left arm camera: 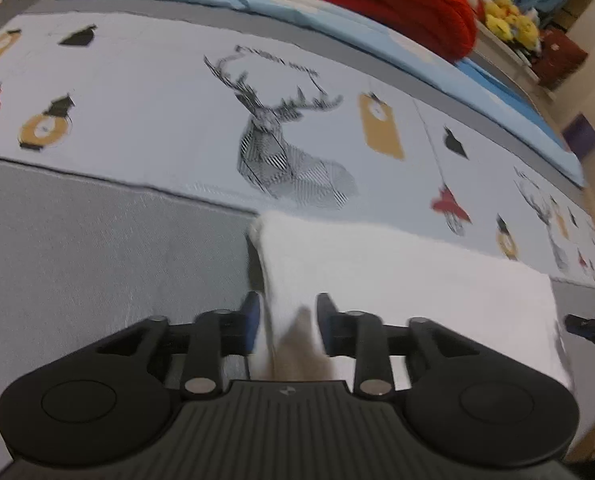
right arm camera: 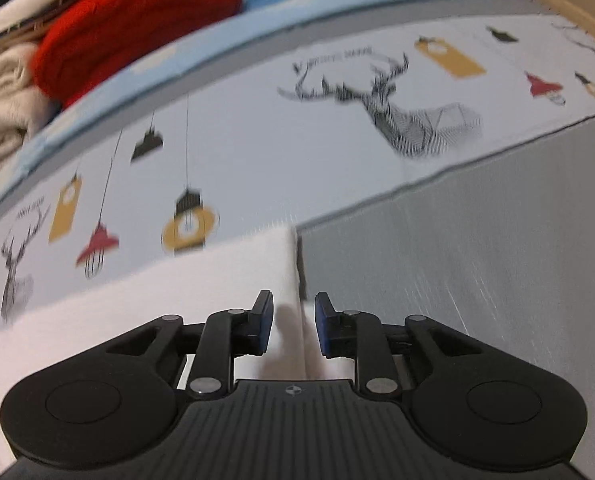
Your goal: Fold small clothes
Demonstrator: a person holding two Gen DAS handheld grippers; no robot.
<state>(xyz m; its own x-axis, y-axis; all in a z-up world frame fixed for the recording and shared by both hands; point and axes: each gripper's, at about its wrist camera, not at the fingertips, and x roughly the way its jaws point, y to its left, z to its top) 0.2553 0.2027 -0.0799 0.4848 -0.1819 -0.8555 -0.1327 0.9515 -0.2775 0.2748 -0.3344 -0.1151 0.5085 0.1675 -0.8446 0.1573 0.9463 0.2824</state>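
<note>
Both tools parted over a folded white cloth

The left tool (left arm camera: 288, 312) and right tool (right arm camera: 294, 312) stand open, pads clear of the white cloth (left arm camera: 397, 280) — its opposite edges lie between each pair of jaws. The cloth rests at 6 o'clock on the printed bedsheet (left arm camera: 157, 100), with a red knit (left arm camera: 397, 4) at 12 o'clock.

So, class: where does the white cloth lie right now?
In both wrist views the white cloth lies on the grey sheet's edge, below the deer print, between each tool's jaws.
</note>
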